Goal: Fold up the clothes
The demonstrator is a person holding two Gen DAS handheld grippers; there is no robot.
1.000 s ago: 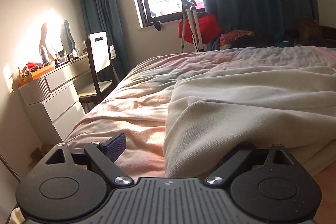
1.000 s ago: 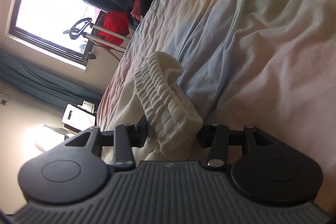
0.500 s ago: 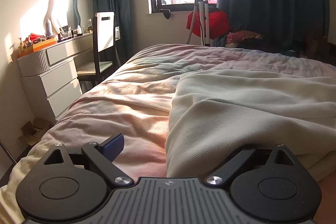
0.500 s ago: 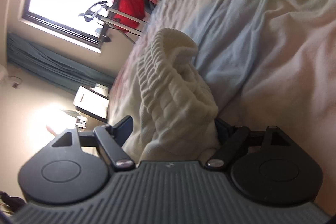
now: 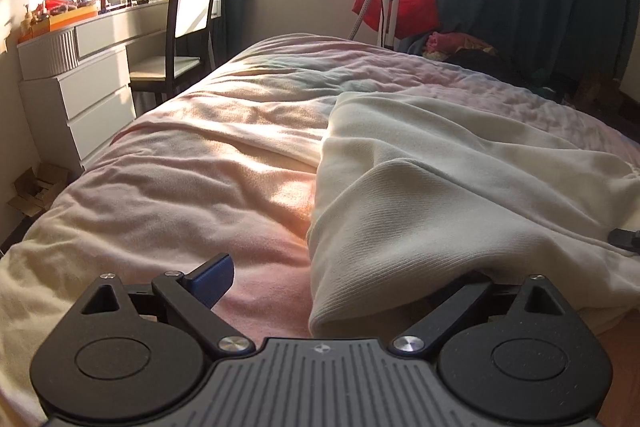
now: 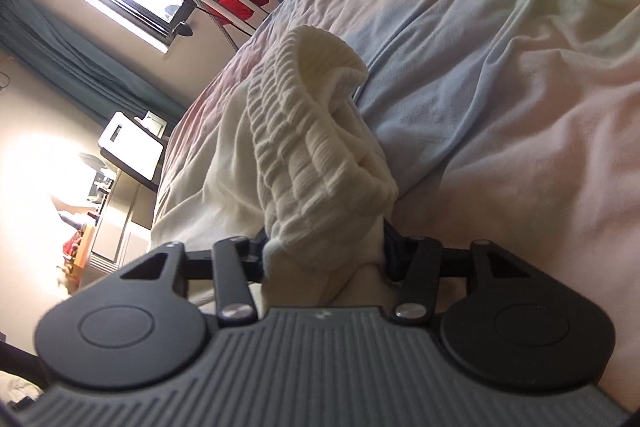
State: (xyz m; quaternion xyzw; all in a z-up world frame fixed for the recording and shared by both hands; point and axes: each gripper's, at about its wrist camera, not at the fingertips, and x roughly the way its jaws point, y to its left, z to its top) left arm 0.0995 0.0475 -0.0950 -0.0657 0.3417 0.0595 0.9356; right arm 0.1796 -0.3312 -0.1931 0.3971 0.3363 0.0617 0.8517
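The cream sweater [image 5: 460, 163] lies on the bed [image 5: 180, 179]. The left gripper [image 5: 348, 283] stands wide over its near edge. The right gripper [image 6: 324, 247] is closing on the ribbed cuff [image 6: 316, 143], pads pressing it.

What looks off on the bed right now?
The cream sweater lies rumpled, not flat. Its ribbed hem is bunched up between the right gripper, whose jaws are closing on it. The left gripper is open, with a fold of it between its fingers.
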